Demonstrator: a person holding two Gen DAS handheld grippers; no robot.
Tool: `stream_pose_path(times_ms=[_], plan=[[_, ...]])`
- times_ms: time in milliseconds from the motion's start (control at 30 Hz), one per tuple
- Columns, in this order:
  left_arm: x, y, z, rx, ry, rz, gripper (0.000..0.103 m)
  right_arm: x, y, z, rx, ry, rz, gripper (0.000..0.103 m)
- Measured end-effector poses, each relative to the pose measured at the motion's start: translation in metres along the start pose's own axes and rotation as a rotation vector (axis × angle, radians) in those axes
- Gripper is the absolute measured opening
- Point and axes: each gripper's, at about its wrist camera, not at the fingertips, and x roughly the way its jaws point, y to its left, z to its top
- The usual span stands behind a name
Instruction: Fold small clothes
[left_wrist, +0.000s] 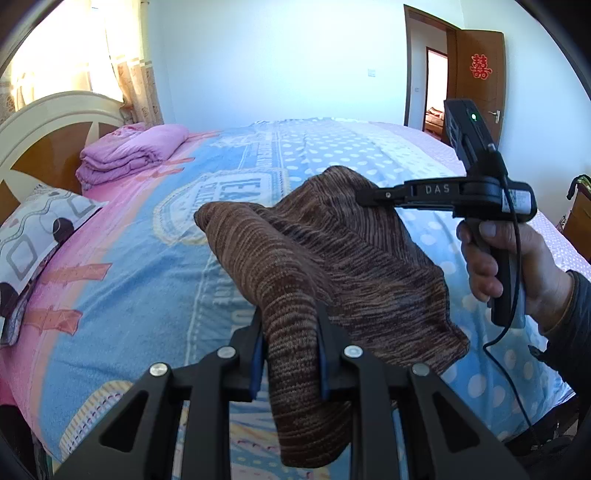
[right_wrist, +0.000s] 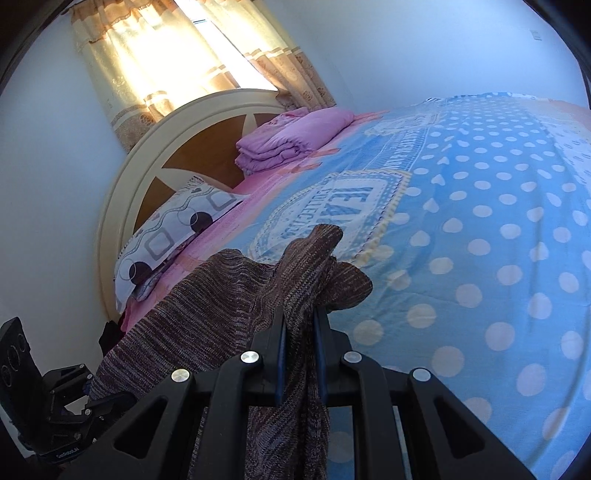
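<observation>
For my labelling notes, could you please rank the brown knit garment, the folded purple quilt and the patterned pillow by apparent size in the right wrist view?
1. brown knit garment, inflated by nearness to the camera
2. patterned pillow
3. folded purple quilt, which looks close to the pillow in size

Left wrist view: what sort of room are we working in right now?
Almost certainly a home bedroom. A bed with a blue and pink blanket fills the view, with a rounded headboard, a folded purple quilt and a pillow at its head. An open wooden door stands behind.

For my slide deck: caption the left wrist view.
Both tongs, left and right, hold a brown knit garment above the bed.
</observation>
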Motion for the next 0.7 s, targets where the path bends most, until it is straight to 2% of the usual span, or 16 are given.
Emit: stream_pose_path(times_ms=[167, 700], plan=[[0.012, 0.008, -0.011, -0.009, 0.029, 0.023, 0.024, 0.017, 0.006, 0.0, -0.007, 0.03, 0.002, 0.013], [0.032, 0.021, -0.044, -0.059, 0.098, 0.014, 0.024, 0.059, 0.01, -0.005, -0.022, 0.123, -0.019, 0.013]])
